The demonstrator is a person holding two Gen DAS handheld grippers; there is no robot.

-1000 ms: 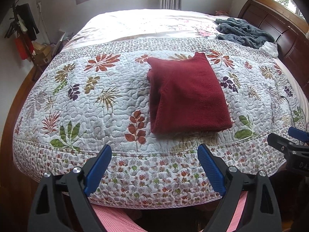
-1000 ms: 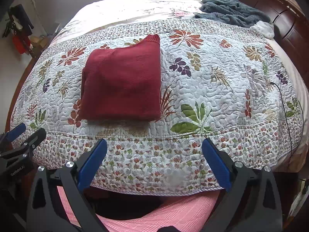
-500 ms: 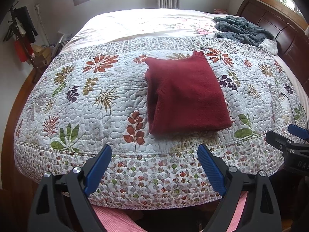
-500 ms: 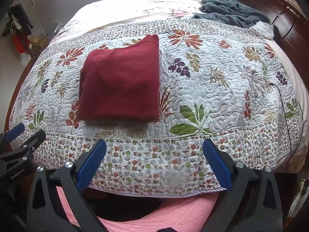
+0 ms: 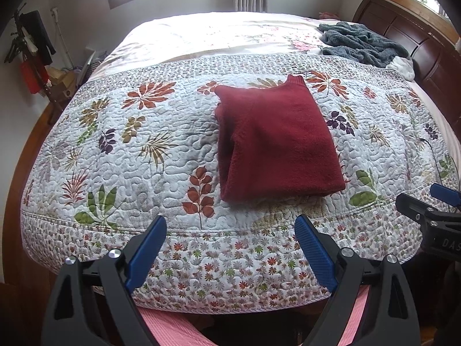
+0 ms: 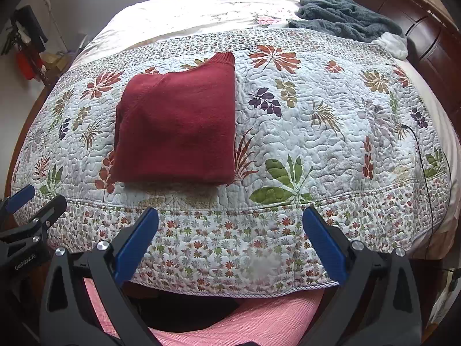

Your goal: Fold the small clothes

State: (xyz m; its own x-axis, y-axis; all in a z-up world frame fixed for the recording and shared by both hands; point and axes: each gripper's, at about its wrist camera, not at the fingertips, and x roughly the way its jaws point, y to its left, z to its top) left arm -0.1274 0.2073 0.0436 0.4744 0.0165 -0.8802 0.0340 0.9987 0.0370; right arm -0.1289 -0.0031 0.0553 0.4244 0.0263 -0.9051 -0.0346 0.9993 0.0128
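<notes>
A bedroom holds a big bed (image 5: pixel 201 43) with a dark wood headboard (image 5: pixel 409 37) on the far right. A quilt (image 5: pixel 144 150) with leaves and flowers on it covers the near part of the bed and hangs over the near edge. Windows with wood frames sit in the far wall. A gray fuzzy blanket (image 5: pixel 360 43) lies in a heap at the far right of the bed, with something white (image 5: pixel 402 66) just beside it. A thin black cord (image 6: pixel 423 167) runs across the right side of the quilt.

A dark red sweater (image 5: pixel 273 141) lies folded flat on the quilt, near the near edge of the bed. It makes a neat block shape. One ribbed bit sticks out at its far right corner. In the right wrist view the sweater (image 6: pixel 178 127) sits to the left of the middle.

The left gripper (image 5: pixel 230 249) hangs in front of the near edge of the bed, apart from the sweater. Its blue fingers (image 5: pixel 145 253) are spread wide and hold nothing. The right gripper (image 6: pixel 230 245) is also in front of the near edge of the bed. Its blue fingers (image 6: pixel 324 245) are spread wide too, with nothing between them. Each gripper shows at the side of the other one's view.

Pink checked cloth (image 6: pixel 253 323) shows below the grippers, at the very near bottom. At the far left of the room, dark and red things (image 5: pixel 31 57) hang by the wall.
</notes>
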